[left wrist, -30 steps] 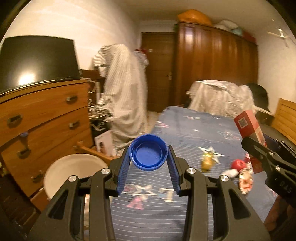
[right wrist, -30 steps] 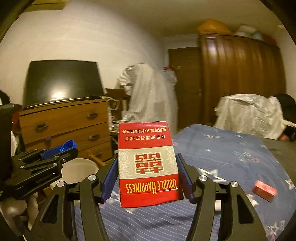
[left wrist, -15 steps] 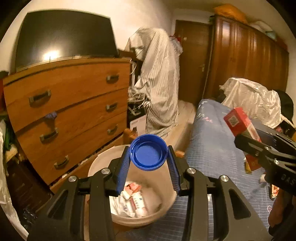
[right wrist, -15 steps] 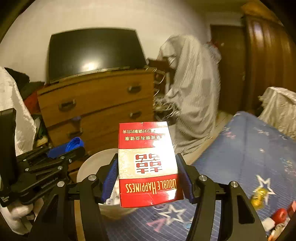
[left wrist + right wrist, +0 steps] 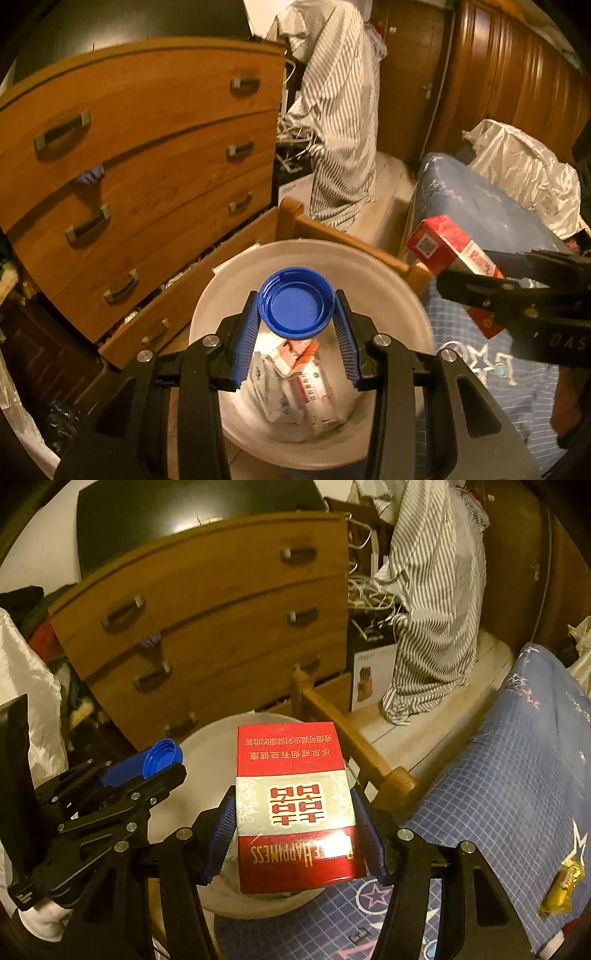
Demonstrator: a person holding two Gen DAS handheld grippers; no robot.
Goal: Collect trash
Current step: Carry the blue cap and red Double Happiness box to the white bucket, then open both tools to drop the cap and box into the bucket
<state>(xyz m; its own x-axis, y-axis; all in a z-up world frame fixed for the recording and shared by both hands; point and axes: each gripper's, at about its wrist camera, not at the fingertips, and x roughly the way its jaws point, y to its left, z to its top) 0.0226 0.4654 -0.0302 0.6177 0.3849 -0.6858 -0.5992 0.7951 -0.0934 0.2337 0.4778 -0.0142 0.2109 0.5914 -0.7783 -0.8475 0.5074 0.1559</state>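
Both claws have swung from over the bed to the white bin (image 5: 388, 280). Left claw (image 5: 295, 314) pinches a blue bottle cap (image 5: 295, 308) above it; right claw (image 5: 295, 830) clamps a red cigarette box (image 5: 293, 805) near its rim (image 5: 207, 734), so releasing there could drop it outside.

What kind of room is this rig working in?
Most likely a lived-in bedroom. A bed with a blue star-print cover sits beside a wooden chest of drawers, a big dark wardrobe lines the far wall, and a striped shirt hangs nearby.
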